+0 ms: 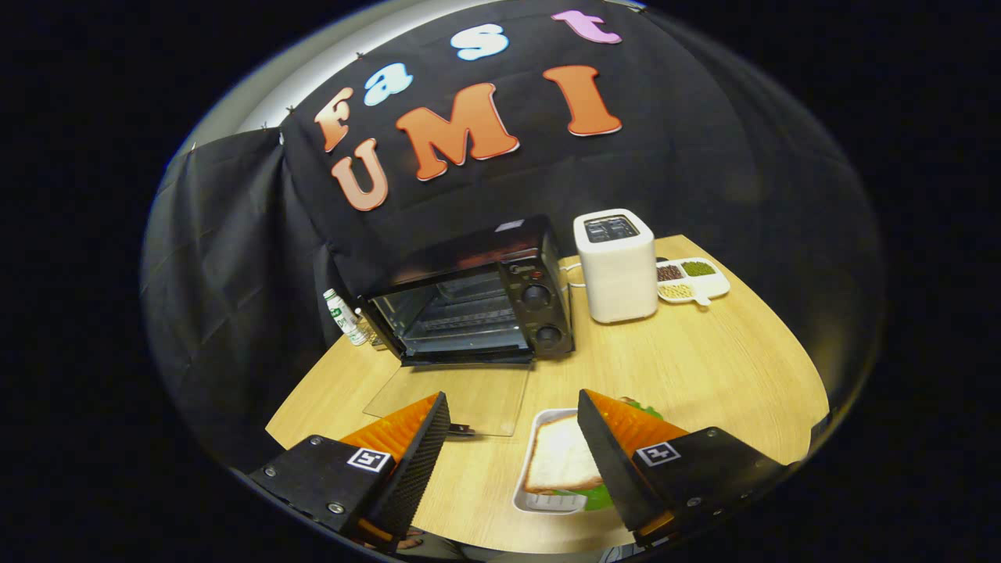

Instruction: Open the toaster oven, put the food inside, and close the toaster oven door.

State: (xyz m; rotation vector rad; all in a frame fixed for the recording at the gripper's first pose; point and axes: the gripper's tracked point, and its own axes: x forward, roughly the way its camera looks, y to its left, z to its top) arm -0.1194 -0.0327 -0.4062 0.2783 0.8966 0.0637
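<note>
1. Gripper (512,438), lower centre of the frame: fingers spread wide and grasping nothing. Left finger sits over the near edge of the lowered door; right finger overlaps the tray of food. Judged to be poised for the pickup, the door stage being done.

2. Toaster oven (477,301), centre of the frame, well beyond the fingers on the wooden table (704,367). Cavity stands open and a wire rack shows inside. Two knobs on its right-hand panel.

3. Oven door (450,399), glass, folded flat onto the table in front of the cavity. Its dark handle lies just beside the left fingertip. Lowered fully, presumably so the food can slide straight in.

4. Food: a sandwich (557,461), pale bread on top with green leaf at the edges, in a shallow white tray (539,500). Lower centre, between the fingers and partly under the right one. Not yet lifted.

5. White toaster (618,266), upper right of centre, just right of the oven. No part in the task.

6. Divided dish (692,281) of beans or grains, right of the toaster, near the table's far edge.

7. Small bottle (344,317), left of the oven, against the black cloth.

8. Outstanding, as judged: grasp the food, load the rack, raise the door.
</note>
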